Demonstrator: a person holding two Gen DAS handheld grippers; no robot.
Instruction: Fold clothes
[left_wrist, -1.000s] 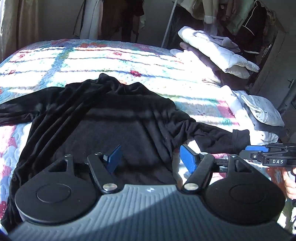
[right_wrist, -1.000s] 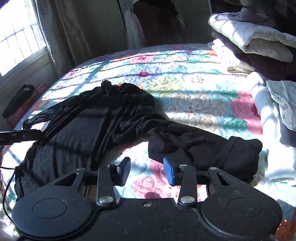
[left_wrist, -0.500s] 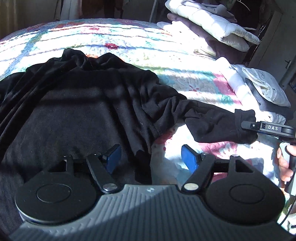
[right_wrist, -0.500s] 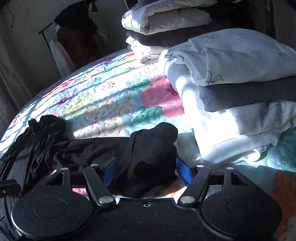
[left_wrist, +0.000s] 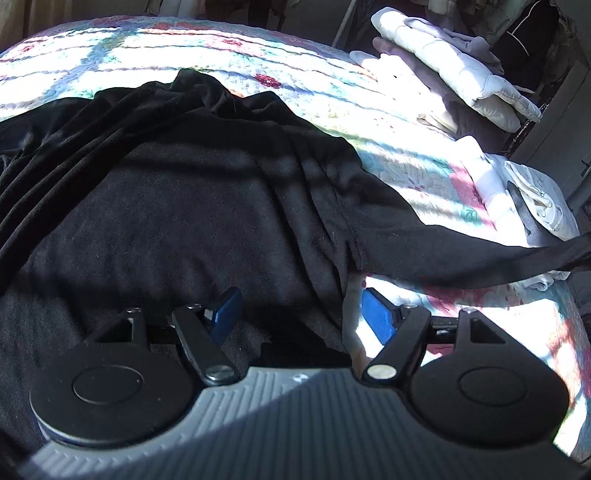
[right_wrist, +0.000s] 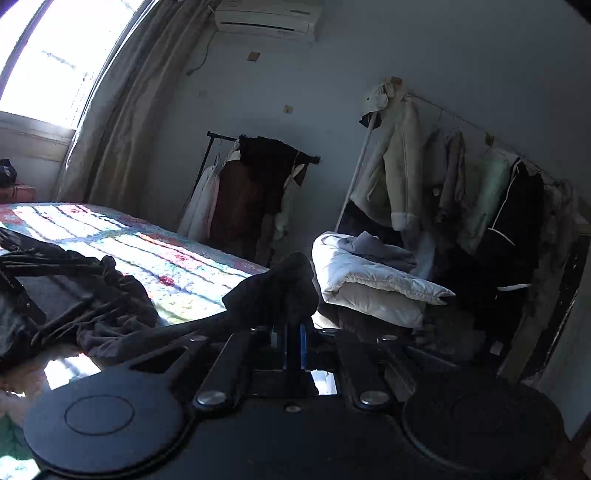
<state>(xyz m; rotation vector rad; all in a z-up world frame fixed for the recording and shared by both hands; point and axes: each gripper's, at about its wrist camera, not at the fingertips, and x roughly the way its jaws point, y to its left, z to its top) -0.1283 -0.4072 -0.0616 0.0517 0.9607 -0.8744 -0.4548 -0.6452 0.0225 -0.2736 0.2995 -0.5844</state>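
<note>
My right tongs (right_wrist: 292, 345) clench the cuff of the black top's sleeve (left_wrist: 461, 254), stretched out rightward from my released left tongs (left_wrist: 301, 317), which hover over the top's body.

Garment (left_wrist: 192, 206): lies spread on the bed (left_wrist: 229, 44), over its near part, toward the left edge.
Sleeve (left_wrist: 461, 254): runs from the garment to the right, stretched above the bed toward its right edge.
Right gripper (right_wrist: 293, 341): at the right edge of the bed, with the sleeve end (right_wrist: 284, 288) between its fingers.
Left gripper (left_wrist: 301, 314): above the near edge of the garment.
Stack of bedding (left_wrist: 454, 77): on the far right corner of the bed.
Folded clothes (left_wrist: 535, 199): on the right edge, nearer than the bedding.
Clothes racks (right_wrist: 258, 184): behind the bed, by the wall.
</note>
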